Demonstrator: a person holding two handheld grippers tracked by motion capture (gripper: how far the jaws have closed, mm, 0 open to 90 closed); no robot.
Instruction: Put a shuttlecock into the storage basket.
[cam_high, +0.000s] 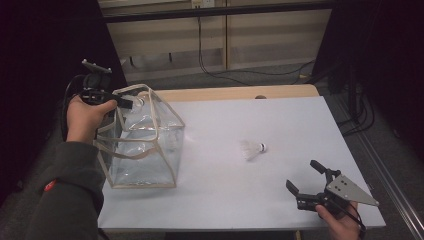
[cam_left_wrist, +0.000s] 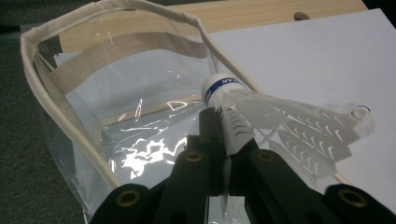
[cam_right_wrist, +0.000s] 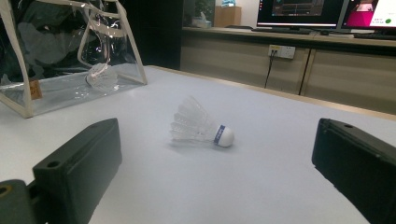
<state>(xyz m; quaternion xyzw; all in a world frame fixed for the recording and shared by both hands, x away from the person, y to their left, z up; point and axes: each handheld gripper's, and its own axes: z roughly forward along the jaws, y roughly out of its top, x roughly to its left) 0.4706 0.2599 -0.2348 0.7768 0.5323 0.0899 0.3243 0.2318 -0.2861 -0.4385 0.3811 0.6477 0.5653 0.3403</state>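
High view: bag (cam_high: 142, 175) stands far left.
Left gripper (cam_left_wrist: 227, 133): I pinch one shuttlecock (cam_left_wrist: 243, 109) over it.
Right gripper (cam_high: 306, 179): wide apart, empty, near second shuttlecock (cam_high: 254, 149).

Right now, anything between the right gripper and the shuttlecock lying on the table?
Nothing visible. The right gripper sits open near the table's front right corner, jaws aimed at the loose shuttlecock, with bare white surface between them. The clear bag stands off to the left, out of that line.

White table (cam_high: 280, 200), wall socket (cam_right_wrist: 282, 51), perhaps two monitors (cam_right_wrist: 299, 11)
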